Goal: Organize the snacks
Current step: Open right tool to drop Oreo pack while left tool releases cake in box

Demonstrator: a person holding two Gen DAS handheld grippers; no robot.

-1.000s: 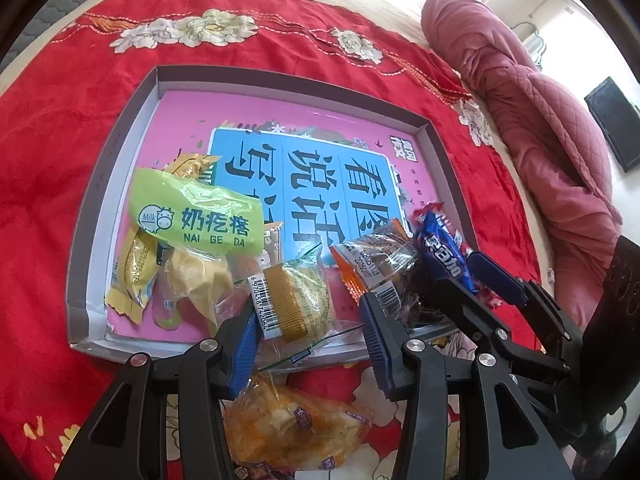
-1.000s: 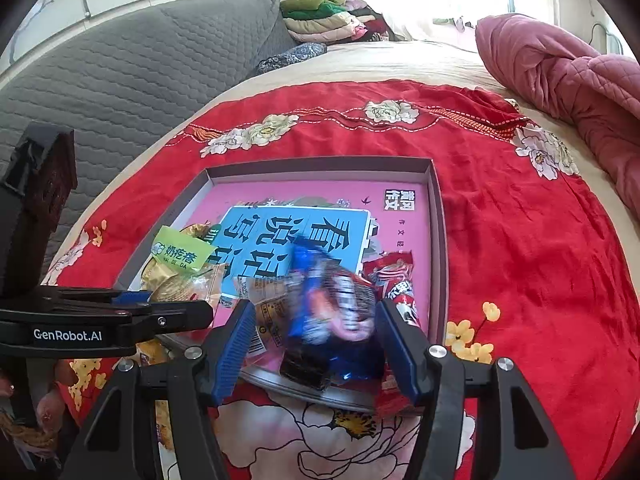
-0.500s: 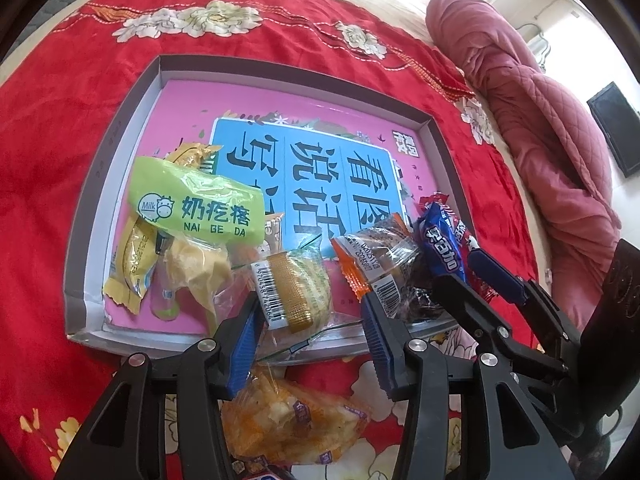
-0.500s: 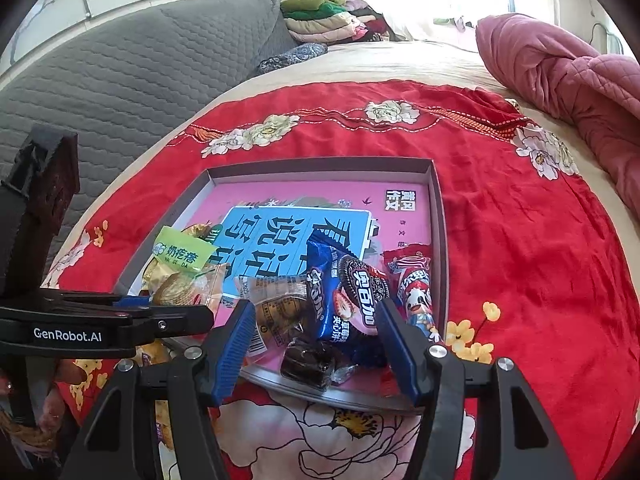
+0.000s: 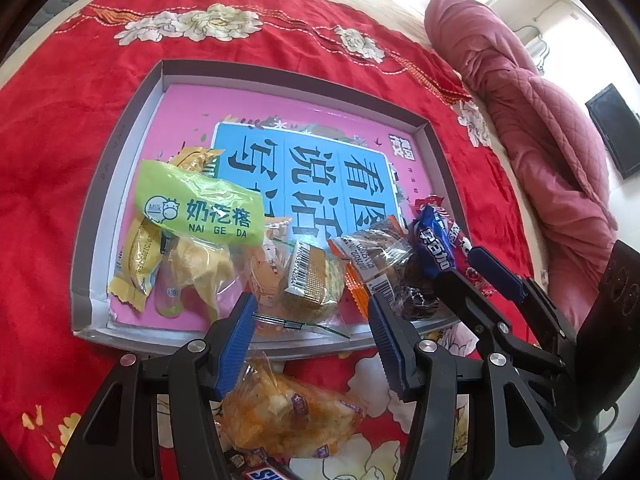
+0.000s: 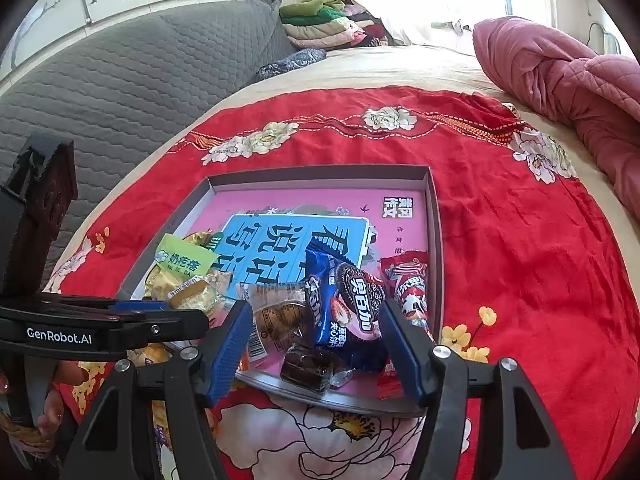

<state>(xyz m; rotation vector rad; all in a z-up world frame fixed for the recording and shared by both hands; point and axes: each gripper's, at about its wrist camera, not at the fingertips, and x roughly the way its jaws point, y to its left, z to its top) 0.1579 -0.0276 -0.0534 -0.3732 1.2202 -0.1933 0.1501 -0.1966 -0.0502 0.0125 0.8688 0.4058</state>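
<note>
Two open tongs (image 5: 312, 344) (image 6: 316, 344) just above snacks (image 5: 312, 280) in tray (image 5: 120, 152).

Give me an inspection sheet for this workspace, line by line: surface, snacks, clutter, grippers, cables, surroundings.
Surface: red floral cloth spread over a bed.
Job's things: shallow tray holding a green milk-snack bag, a blue cookie pack and other wrapped snacks; an orange snack bag lies outside it.
Clutter: nothing seen.
Grippers: left gripper and right gripper open, empty, jaws just widened.
Cables: nothing seen.
Surroundings: pink quilt, grey headboard, folded clothes.
</note>
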